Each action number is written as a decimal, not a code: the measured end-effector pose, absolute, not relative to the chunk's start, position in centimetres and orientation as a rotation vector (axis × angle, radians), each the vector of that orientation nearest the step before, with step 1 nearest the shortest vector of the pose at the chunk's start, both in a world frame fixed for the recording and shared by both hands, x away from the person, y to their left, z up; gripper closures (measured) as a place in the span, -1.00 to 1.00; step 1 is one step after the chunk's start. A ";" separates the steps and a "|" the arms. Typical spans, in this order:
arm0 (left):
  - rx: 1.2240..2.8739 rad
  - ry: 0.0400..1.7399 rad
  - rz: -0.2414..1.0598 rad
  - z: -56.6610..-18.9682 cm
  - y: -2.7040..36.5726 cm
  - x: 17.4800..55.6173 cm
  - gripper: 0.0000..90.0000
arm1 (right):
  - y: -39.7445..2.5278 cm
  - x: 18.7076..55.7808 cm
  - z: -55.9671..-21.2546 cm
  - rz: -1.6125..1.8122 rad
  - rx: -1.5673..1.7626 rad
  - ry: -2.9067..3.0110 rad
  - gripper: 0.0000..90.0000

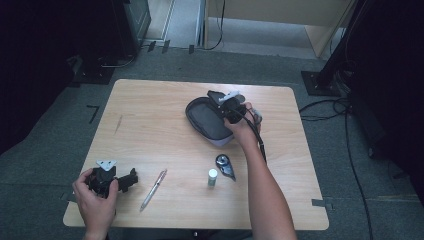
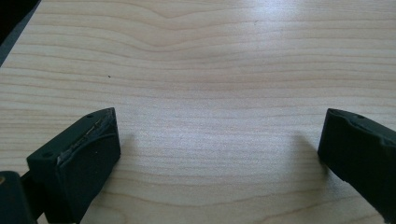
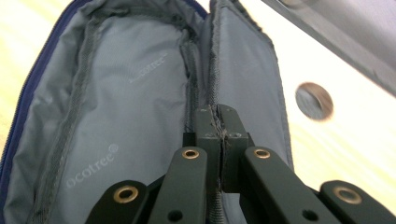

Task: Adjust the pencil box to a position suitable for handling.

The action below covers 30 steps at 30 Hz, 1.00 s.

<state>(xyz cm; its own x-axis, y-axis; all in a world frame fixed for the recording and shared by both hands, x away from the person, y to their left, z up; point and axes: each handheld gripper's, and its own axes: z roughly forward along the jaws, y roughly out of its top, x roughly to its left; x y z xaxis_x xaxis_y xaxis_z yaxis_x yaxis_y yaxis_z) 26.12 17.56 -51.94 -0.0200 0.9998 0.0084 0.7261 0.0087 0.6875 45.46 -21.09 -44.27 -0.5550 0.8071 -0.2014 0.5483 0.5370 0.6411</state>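
A dark pencil pouch [image 1: 206,122] lies unzipped on the far middle of the wooden table [image 1: 150,115]. In the right gripper view its grey lining [image 3: 116,102] shows, printed "ocotree". My right gripper [image 1: 221,104] is shut on the pouch's upper rim; its two jaws [image 3: 217,126] pinch the fabric edge and hold that side up. At the table's near left corner my left gripper [image 1: 131,178] rests in a hand. Its jaws stand wide apart over bare wood, and that gripper [image 2: 219,149] is open with nothing between them.
A silver pen [image 1: 153,189] lies near the front edge, right of the left gripper. A small white-capped tube [image 1: 212,177] stands beside a dark teardrop-shaped object [image 1: 225,165]. A small round grey thing [image 3: 314,101] lies on the table just past the pouch.
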 end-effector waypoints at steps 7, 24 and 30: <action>1.768 1.797 0.725 -51.9 17.6 26.1 -1.00 | -19.8 45.5 -45.0 0.767 0.776 2.484 0.98; 1.770 1.797 0.725 -51.9 17.6 26.1 -1.00 | -20.5 41.7 -43.5 0.778 1.439 2.233 0.07; 1.771 1.797 0.725 -51.9 17.6 26.1 -1.00 | -21.9 40.2 -45.6 0.722 1.595 2.194 0.00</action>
